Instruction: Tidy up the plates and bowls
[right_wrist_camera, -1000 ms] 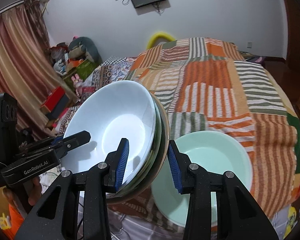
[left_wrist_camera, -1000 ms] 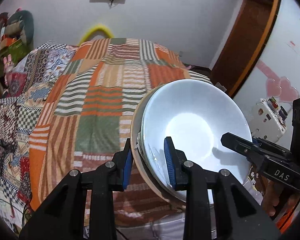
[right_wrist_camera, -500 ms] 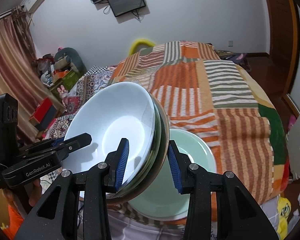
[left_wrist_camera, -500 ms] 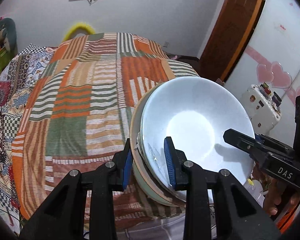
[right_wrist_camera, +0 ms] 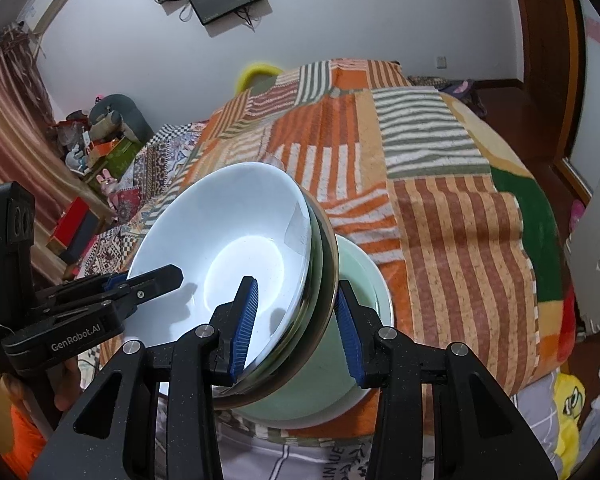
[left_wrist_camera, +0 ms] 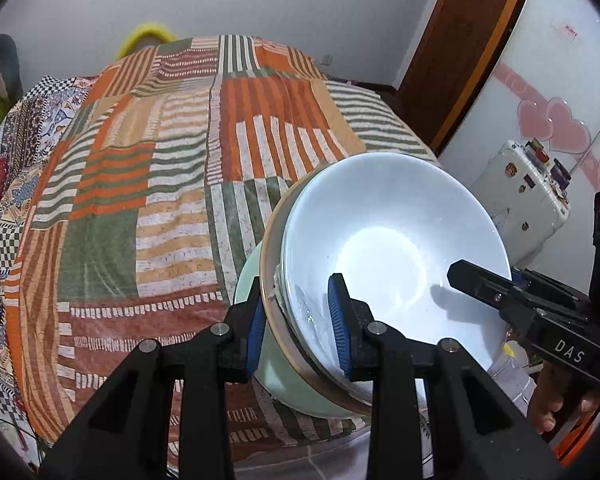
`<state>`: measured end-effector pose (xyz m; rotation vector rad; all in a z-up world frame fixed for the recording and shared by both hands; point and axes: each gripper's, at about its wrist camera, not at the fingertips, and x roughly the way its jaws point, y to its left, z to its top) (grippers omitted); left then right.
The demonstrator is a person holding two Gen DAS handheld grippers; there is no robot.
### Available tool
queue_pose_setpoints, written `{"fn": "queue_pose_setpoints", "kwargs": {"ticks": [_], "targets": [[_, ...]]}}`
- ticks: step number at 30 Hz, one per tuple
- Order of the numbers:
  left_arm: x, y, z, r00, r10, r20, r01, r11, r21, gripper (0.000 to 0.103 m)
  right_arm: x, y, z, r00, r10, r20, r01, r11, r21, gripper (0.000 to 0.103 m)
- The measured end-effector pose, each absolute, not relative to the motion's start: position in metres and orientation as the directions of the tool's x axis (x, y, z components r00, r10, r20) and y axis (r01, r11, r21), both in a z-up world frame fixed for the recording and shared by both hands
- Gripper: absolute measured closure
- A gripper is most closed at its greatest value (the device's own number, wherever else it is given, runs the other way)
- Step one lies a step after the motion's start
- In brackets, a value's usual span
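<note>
Gripping opposite edges of one nested stack (left_wrist_camera: 392, 252) of dishes: left gripper (left_wrist_camera: 298, 322) clenched on its near-left rim, right gripper (right_wrist_camera: 298, 328) clenched on the other side, pads pressing rim on both. Top piece is a white bowl (right_wrist_camera: 236, 248), under it a thinner dish and a tan-rimmed plate (left_wrist_camera: 270, 256); exact count of layers hard to tell. Stack is tilted and held in the air, not resting.

Change over the last second: the stack has been carried across and slightly down, and it now hangs over the pale green bowl (right_wrist_camera: 364, 280) sitting at the near edge of the striped patchwork blanket (left_wrist_camera: 148, 184). Earlier that green bowl lay off to the side of the stack; now it's mostly hidden beneath. Grip width unchanged.

Meaning, as I read it: transport nearly done, next is lowering and levelling the stack into the green bowl. Contact between them not confirmable.
</note>
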<state>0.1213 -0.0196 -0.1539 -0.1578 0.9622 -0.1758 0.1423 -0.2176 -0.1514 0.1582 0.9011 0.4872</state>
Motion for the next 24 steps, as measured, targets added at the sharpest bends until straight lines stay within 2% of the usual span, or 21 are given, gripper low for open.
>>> {"fn": "queue_pose_setpoints", "kwargs": {"ticks": [24], "targets": [[0.127,-0.024,-0.194,0.485,-0.207,-0.850,0.085,0.978,-0.189,0.073,0.145,-0.220,-0.186,0.463,0.464,-0.755,-0.320,0.882,0.346,0.067]]}}
